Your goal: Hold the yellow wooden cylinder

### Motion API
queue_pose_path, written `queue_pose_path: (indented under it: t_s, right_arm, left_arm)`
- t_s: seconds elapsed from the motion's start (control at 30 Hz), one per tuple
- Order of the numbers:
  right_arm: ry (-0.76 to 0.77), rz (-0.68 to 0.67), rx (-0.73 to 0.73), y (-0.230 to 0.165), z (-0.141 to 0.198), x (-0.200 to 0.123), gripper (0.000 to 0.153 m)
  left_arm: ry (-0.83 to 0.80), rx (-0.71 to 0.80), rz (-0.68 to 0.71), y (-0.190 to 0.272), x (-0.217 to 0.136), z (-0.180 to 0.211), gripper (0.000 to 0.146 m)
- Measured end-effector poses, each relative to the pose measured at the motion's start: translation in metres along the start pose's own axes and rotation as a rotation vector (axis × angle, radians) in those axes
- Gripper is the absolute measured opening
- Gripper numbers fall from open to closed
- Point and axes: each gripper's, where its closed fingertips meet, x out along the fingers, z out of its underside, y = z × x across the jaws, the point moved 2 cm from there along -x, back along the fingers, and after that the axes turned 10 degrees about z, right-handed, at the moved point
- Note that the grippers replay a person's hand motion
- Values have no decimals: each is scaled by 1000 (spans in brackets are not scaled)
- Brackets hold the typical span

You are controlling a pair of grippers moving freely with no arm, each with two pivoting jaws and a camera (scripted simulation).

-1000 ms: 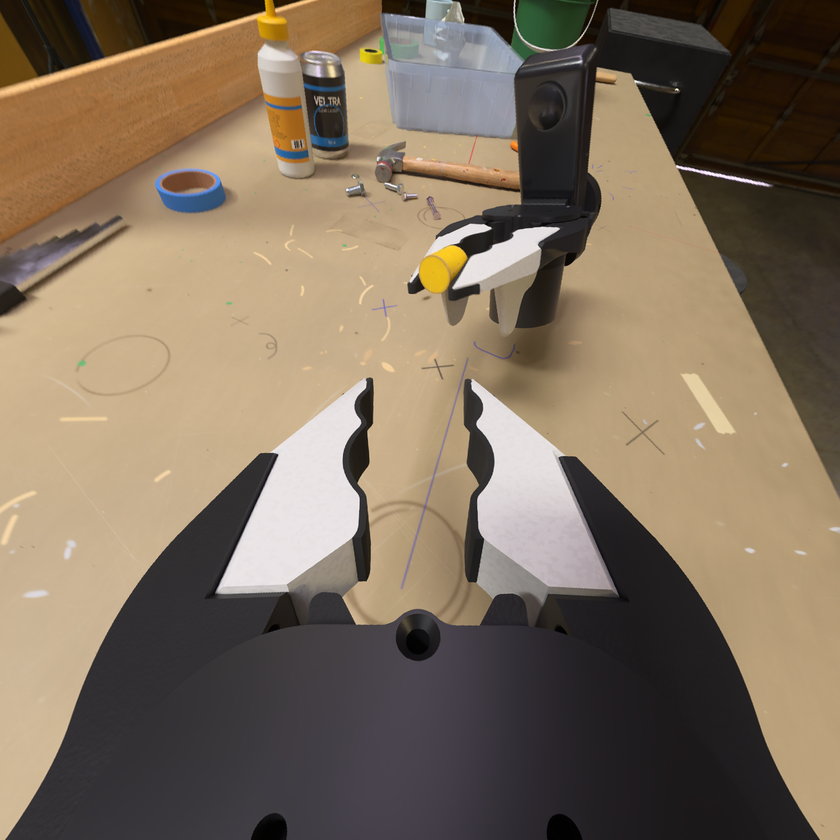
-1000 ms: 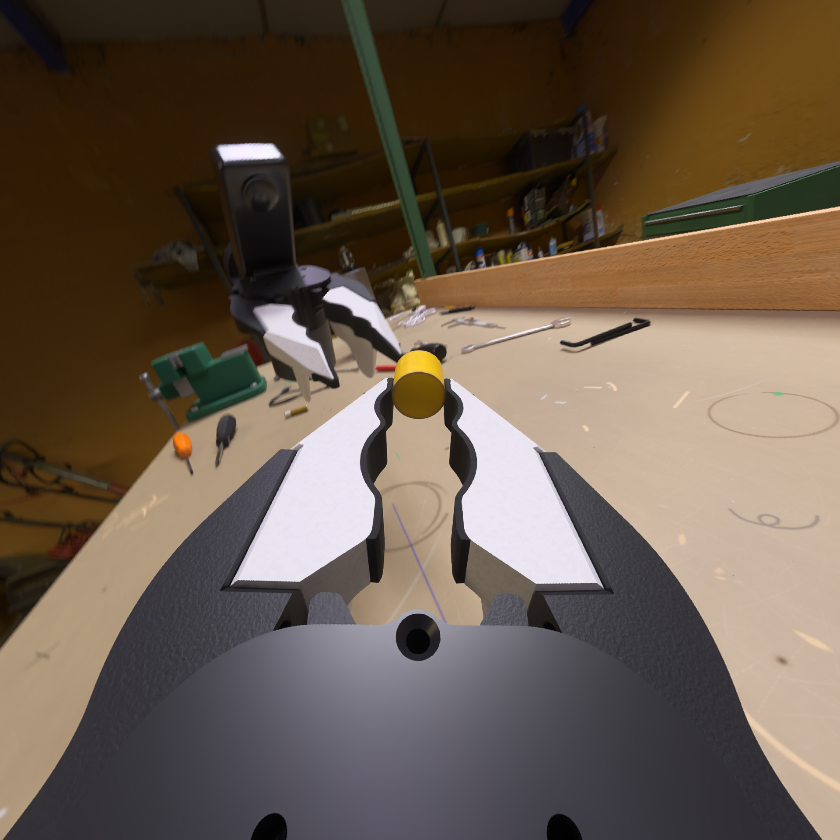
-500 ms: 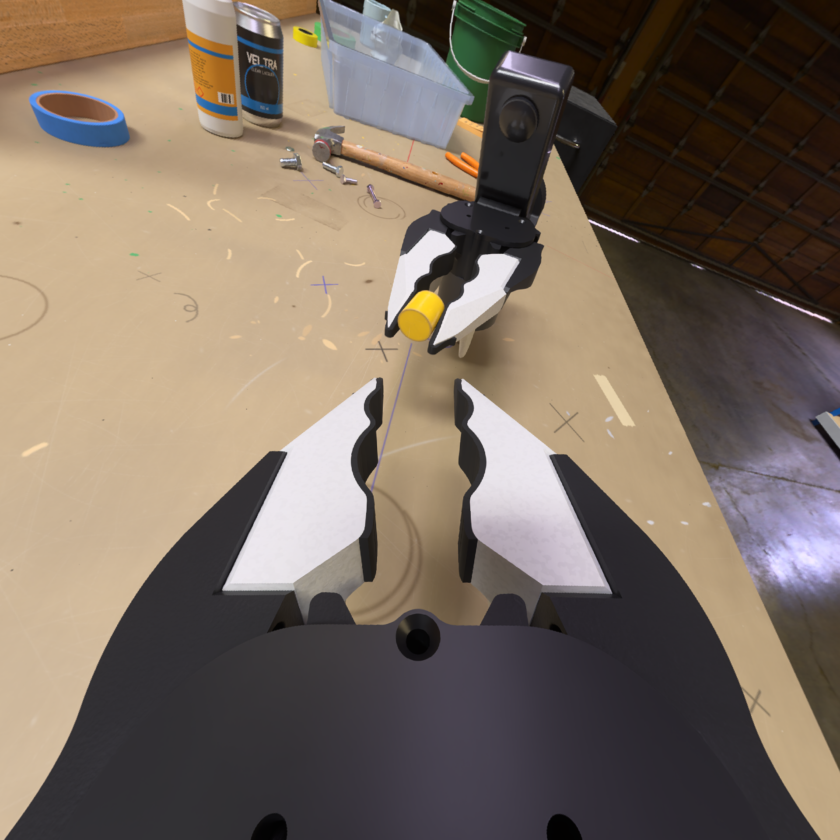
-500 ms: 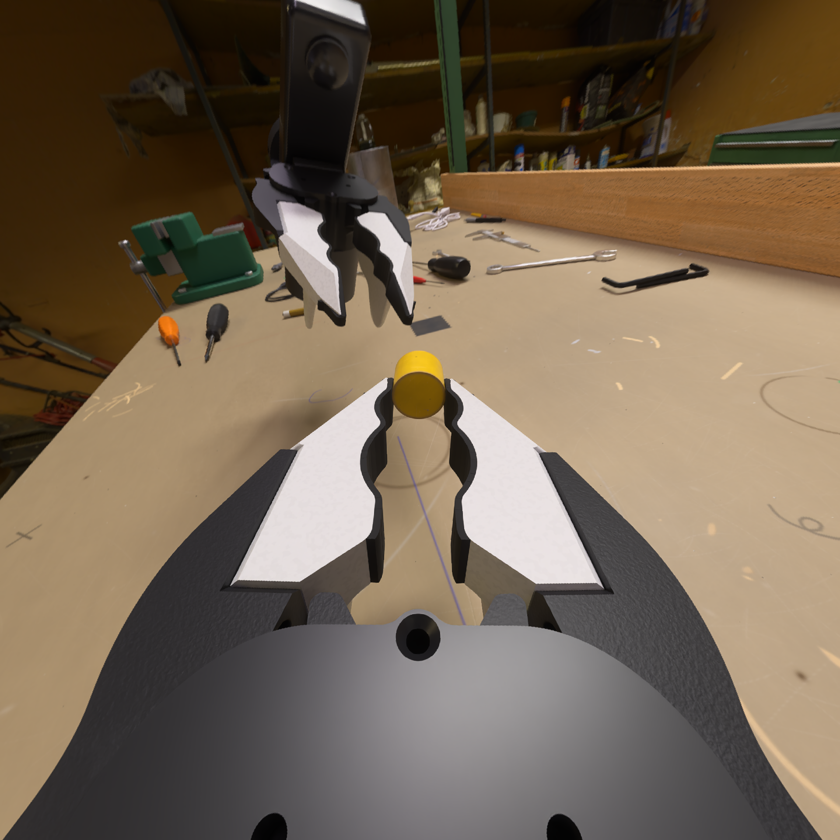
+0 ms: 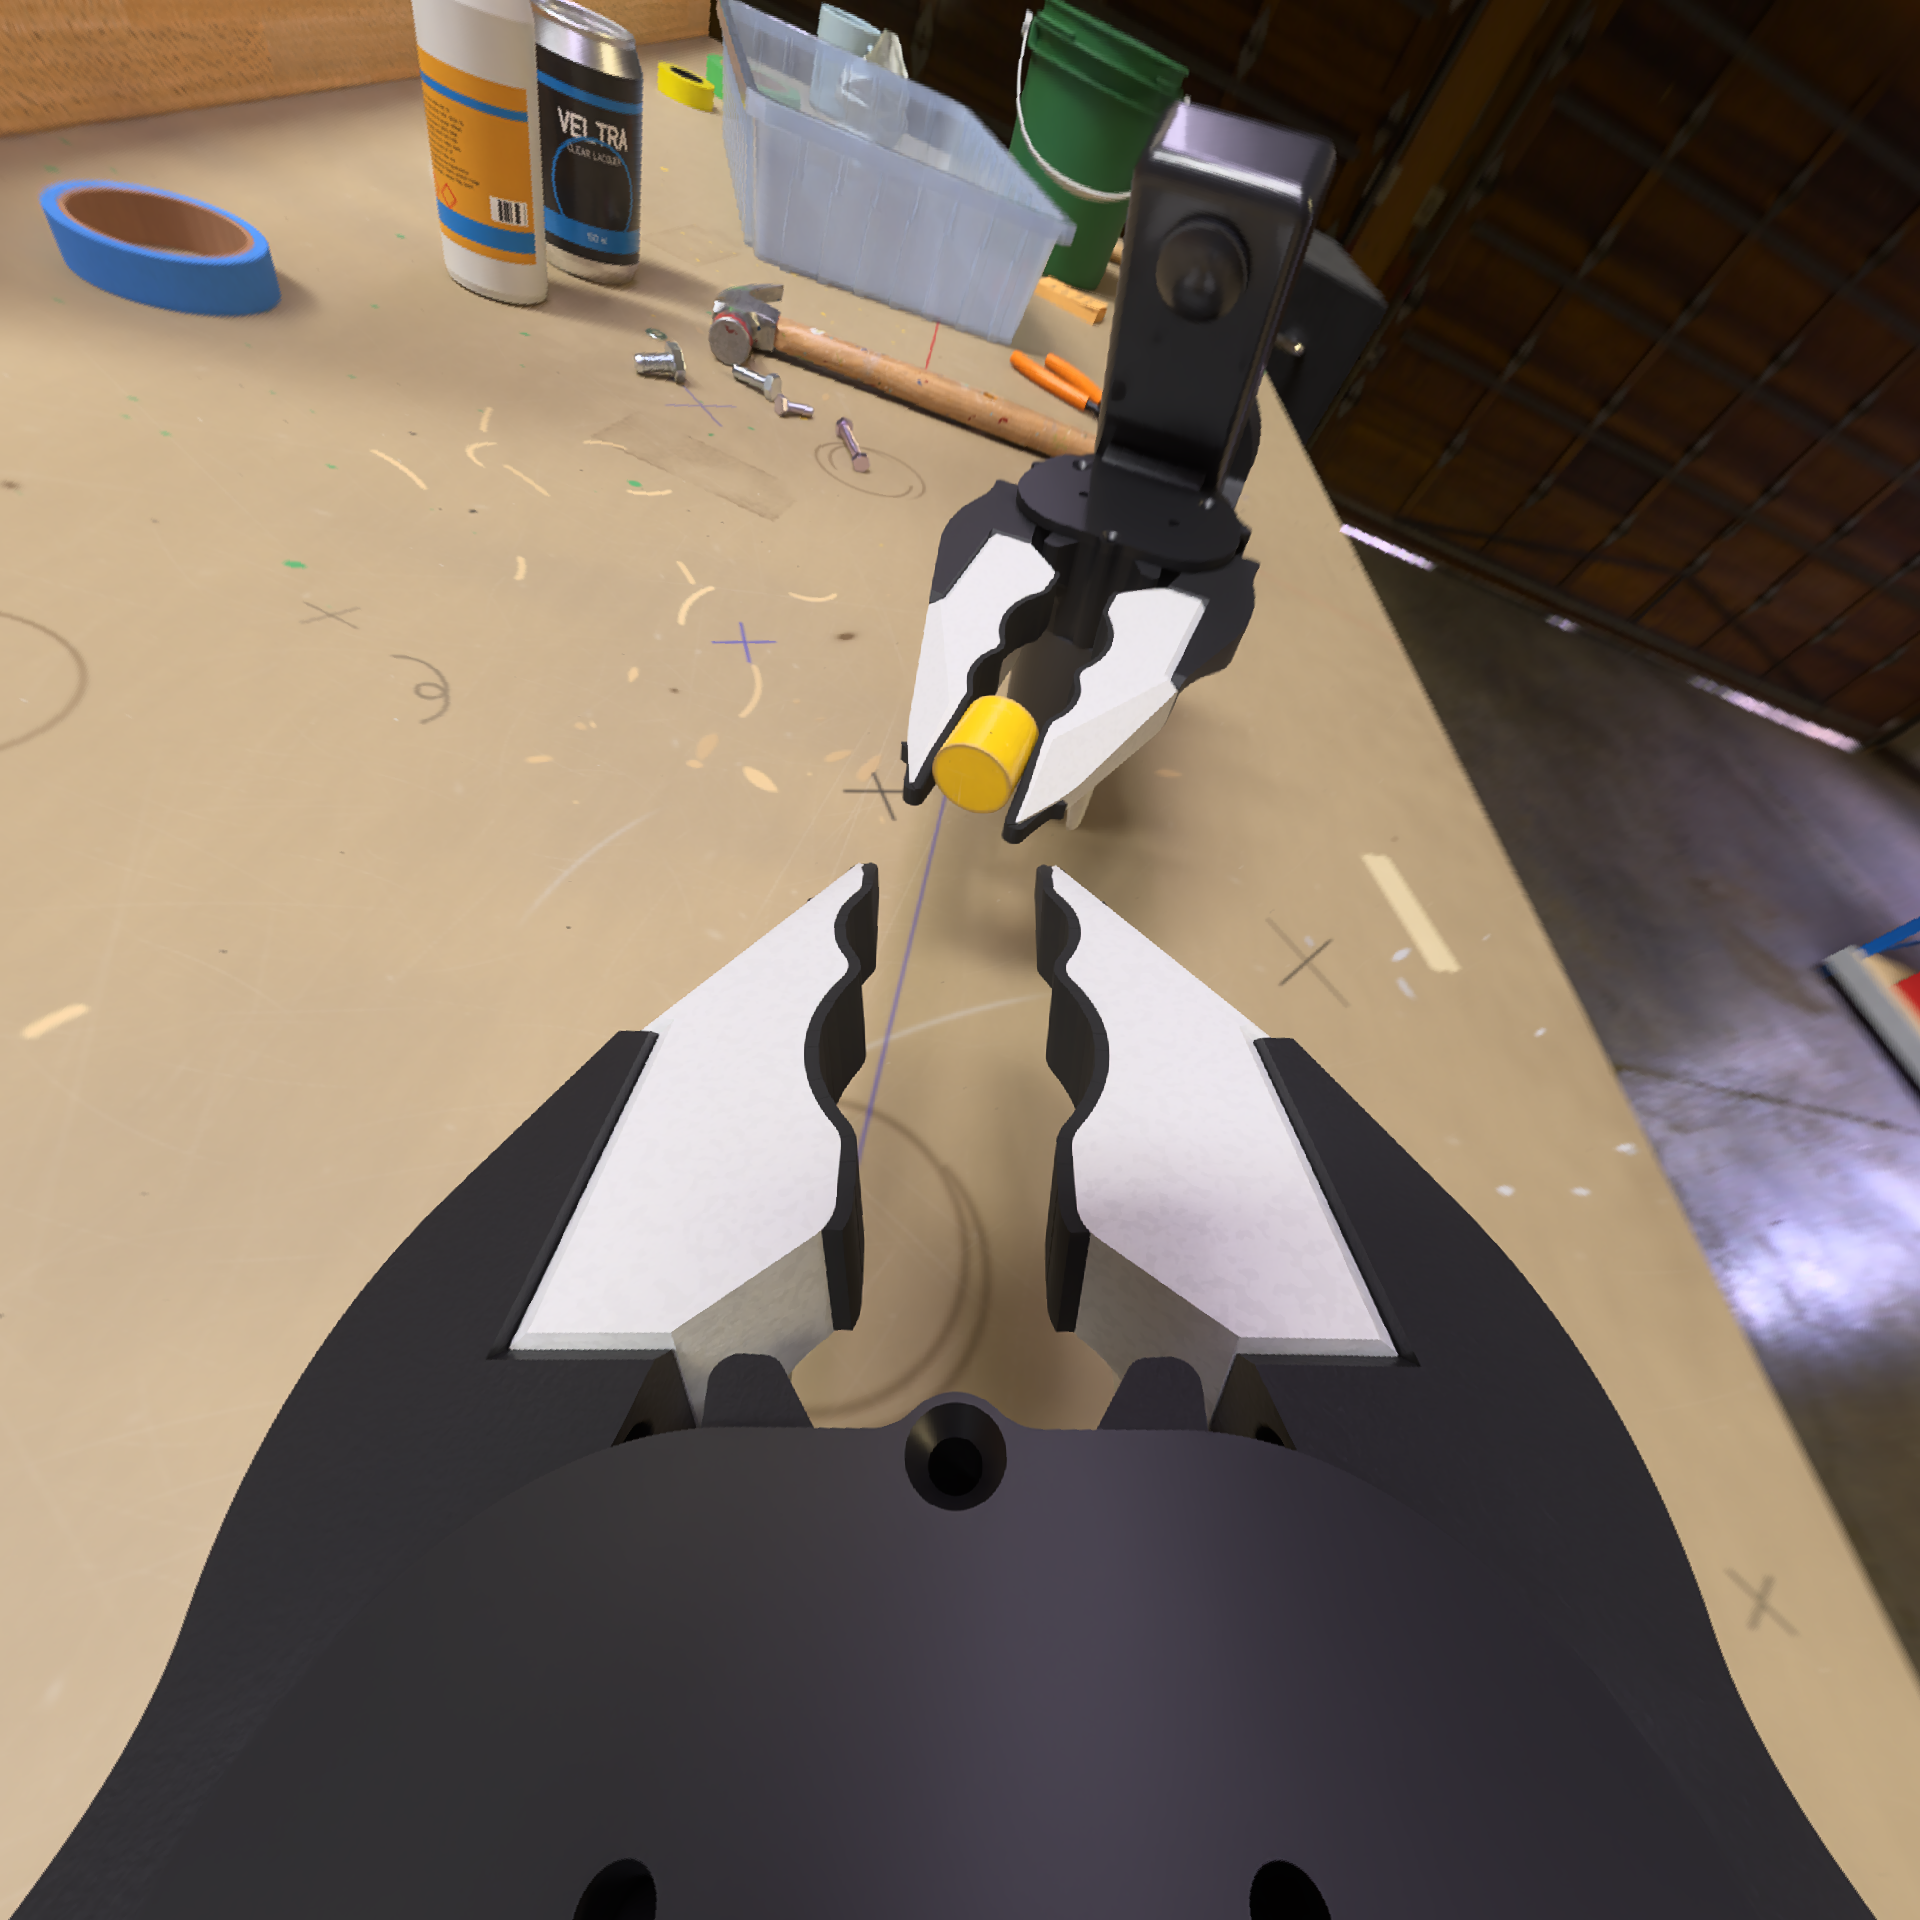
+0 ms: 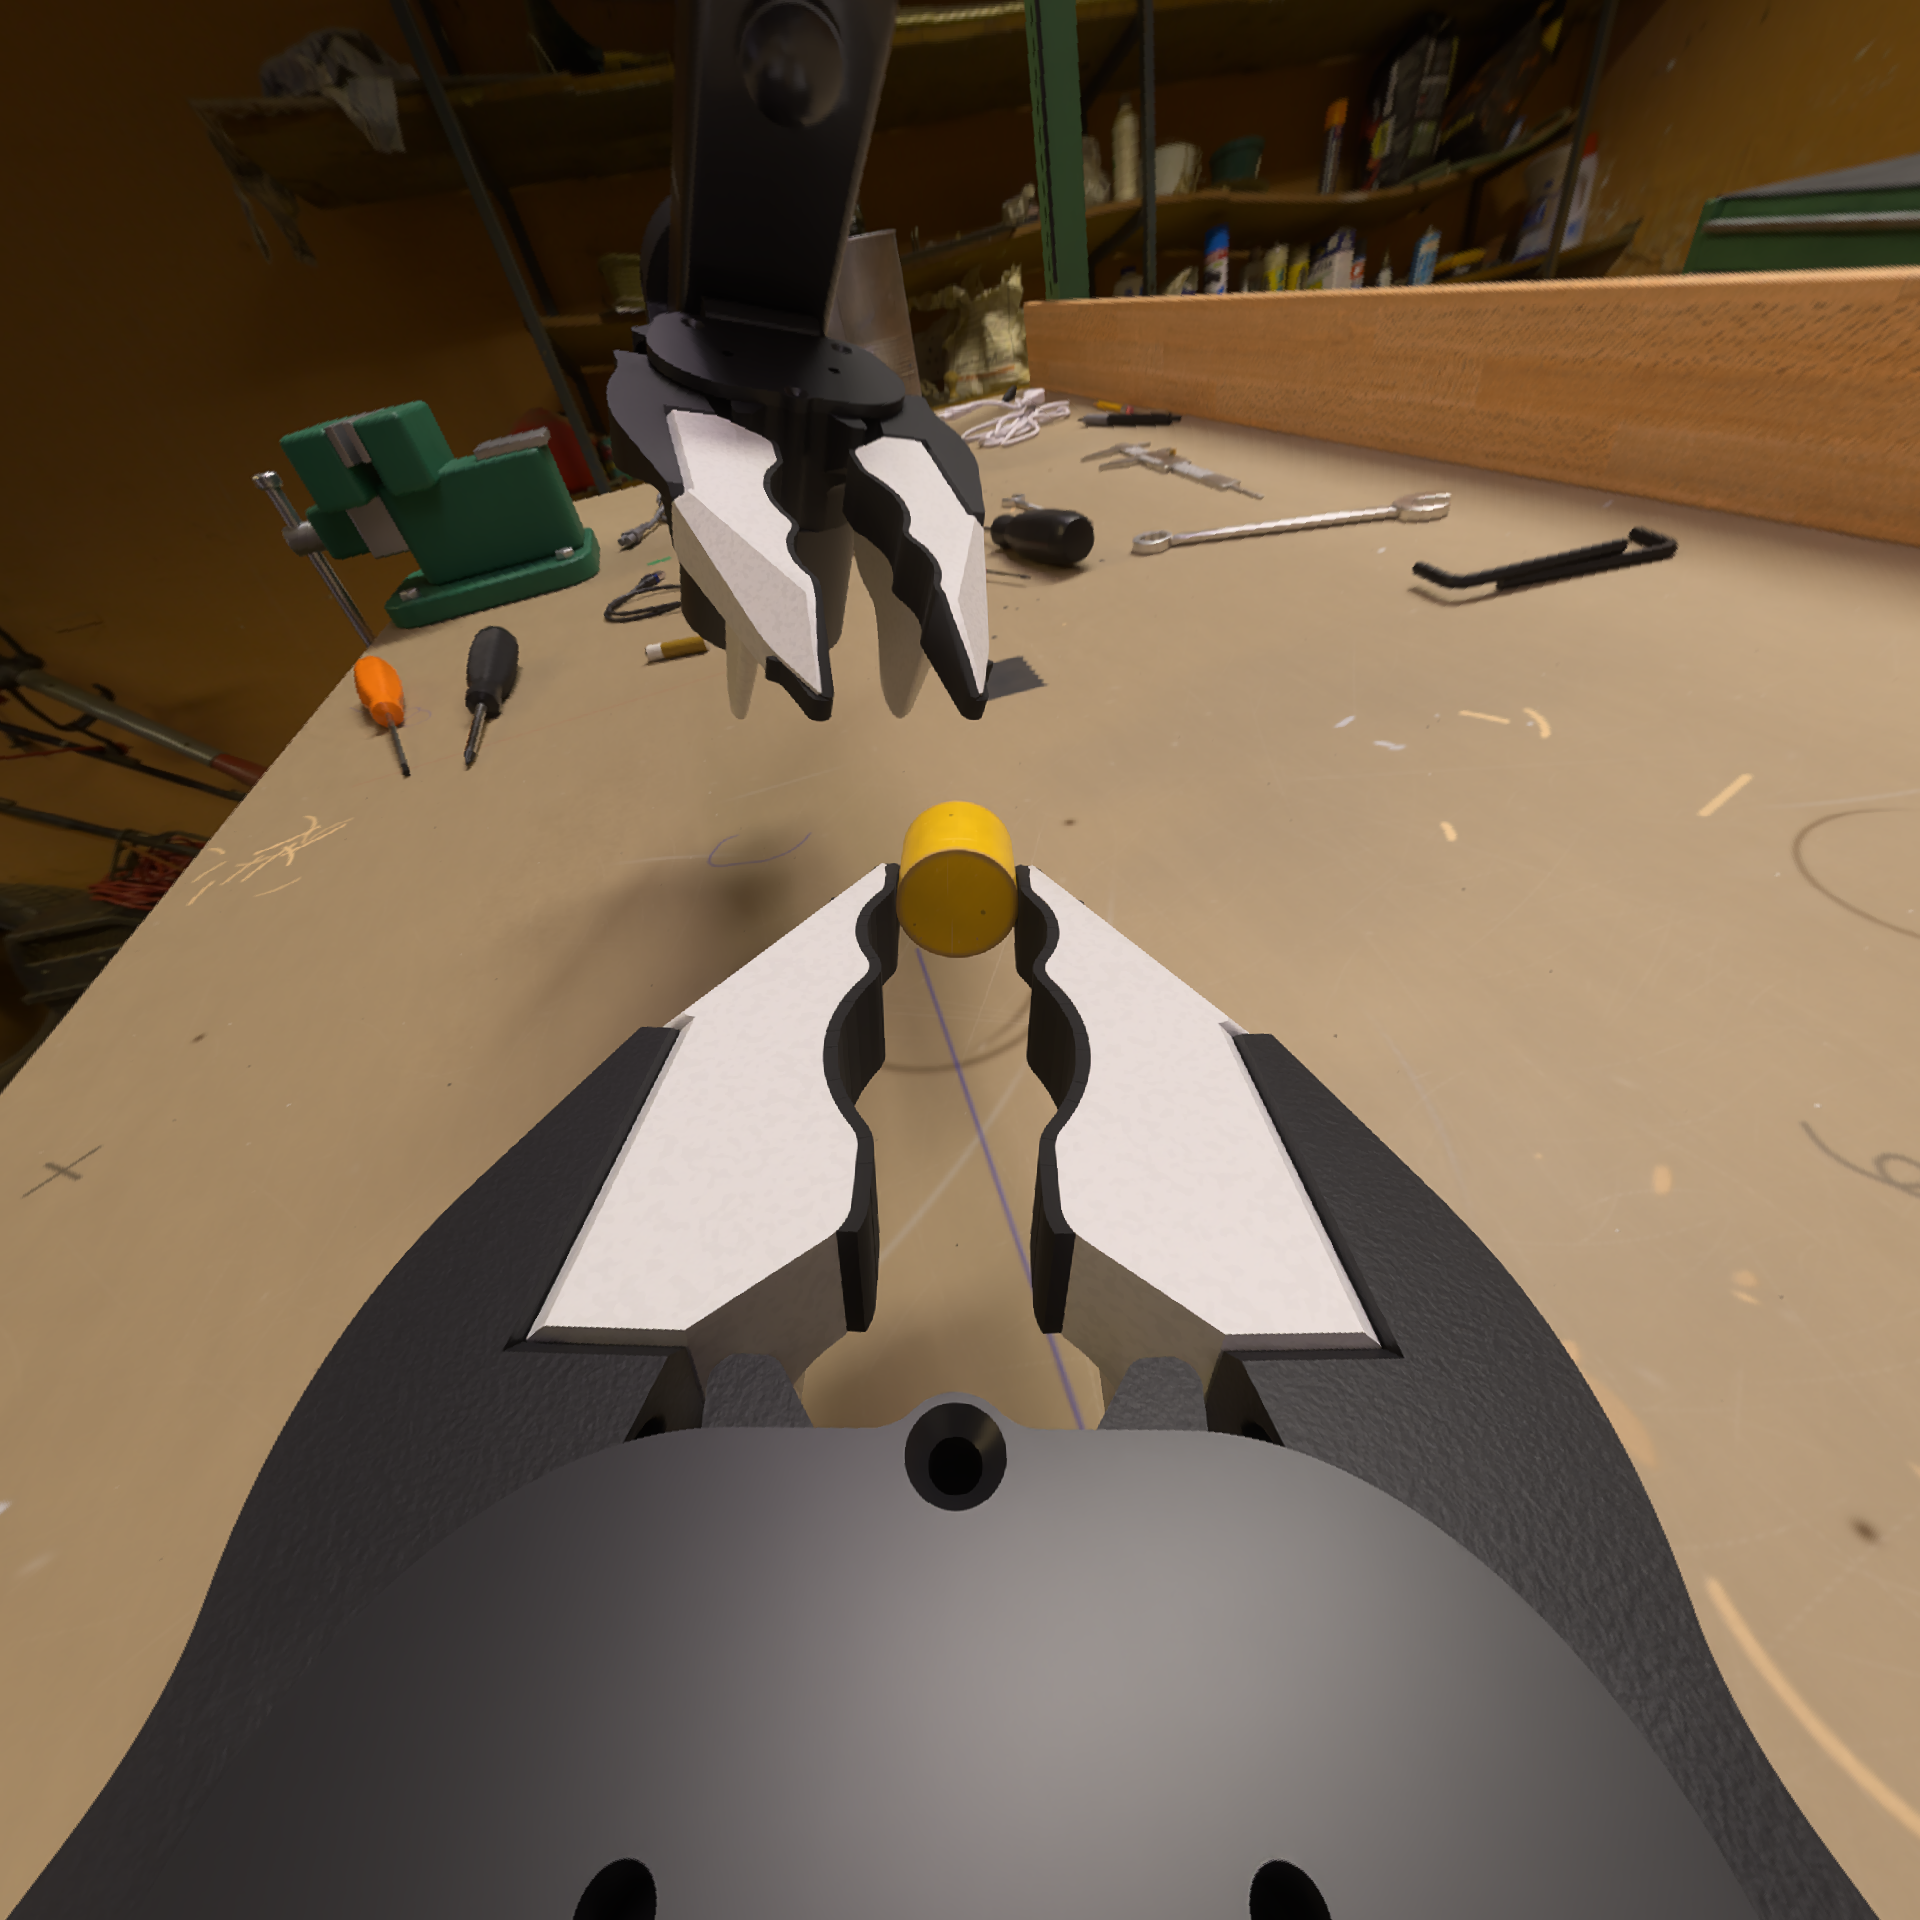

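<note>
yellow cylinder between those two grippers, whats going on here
The right gripper is shut on the short yellow wooden cylinder, pinching it at the very tips of its white fingers and holding it above the tan workbench. The left gripper faces it with its jaws open and nothing between them, hovering just short of the cylinder. Only the right one has a hold at this moment. A wooden-handled hammer and a roll of blue tape lie untouched farther back.
</note>
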Motion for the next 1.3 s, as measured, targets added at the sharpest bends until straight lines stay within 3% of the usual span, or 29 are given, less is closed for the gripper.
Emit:
queue_pose_path:
  t_s: [0.13,0.23,0.43,0.57,0.77,0.9,1.0,1.17,1.3]
  right_arm:
    - [-88,-64,75,-2,8,-1,21]
    - [-202,-106,112,3,18,-2,21]
    - [-400,-31,-226,30,39,-5,21]
    - [-439,19,-406,46,39,-3,21]
    - [-538,76,-663,59,53,-1,21]
    - [-563,73,-705,61,58,-2,21]
    - [-588,80,-752,64,63,-5,21]
    - [-585,62,-741,64,65,-5,21]
    - [-600,31,-730,63,65,-6,21]
  left_arm:
    - [-65,166,-26,-1,3,7,28]
    - [-211,428,-96,-7,9,20,28]
    - [-537,1117,-280,-32,28,40,22]
    - [-652,1294,-289,-47,38,48,21]
    - [-730,1262,-262,-59,45,61,28]
    - [-724,1188,-278,-59,42,62,31]
    - [-662,1032,-277,-55,36,58,35]
    - [-534,610,-194,-53,36,52,39]
    - [-492,460,-151,-57,44,52,40]
